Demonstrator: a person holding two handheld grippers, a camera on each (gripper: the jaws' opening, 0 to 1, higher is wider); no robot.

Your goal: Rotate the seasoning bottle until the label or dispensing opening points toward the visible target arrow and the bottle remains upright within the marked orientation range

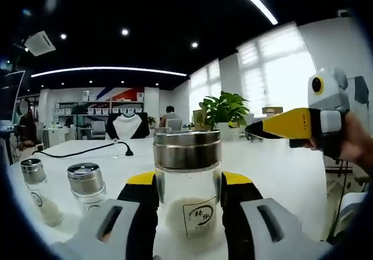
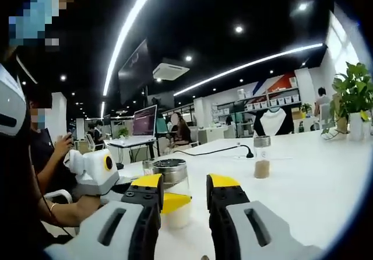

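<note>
1. Bottle [image 1: 187, 184]: clear glass, steel cap, pale powder at the bottom. It stands upright on the white table [image 1: 280, 172], between my left gripper's [image 1: 187, 197] jaws. The yellow-tipped pads sit against both sides of the glass, so I judge it clamped, held low on the body so it can turn without tipping.
2. Label [image 1: 200, 219]: white square with a dark brush-style mark and a small round seal. It faces my left camera; the characters are too small for me to read.
3. Right gripper [image 2: 183, 197]: jaws parted, nothing between them. In the left gripper view it hangs in the air right of the bottle, well apart, yellow tip pointing at the cap; I judge it is waiting to steady or turn the cap.
4. Spare bottles: two steel-capped ones [image 1: 87, 185] [image 1: 36, 184] left of the held bottle, and one with brown contents [image 2: 261, 157] further up the table, all upright and untouched.
5. Target arrow: I cannot find one on the table, so I cannot judge alignment.
6. Black cable [image 1: 87, 150]: lies across the far table, away from the work.
7. Potted plant [image 1: 224, 109]: at the far edge.
</note>
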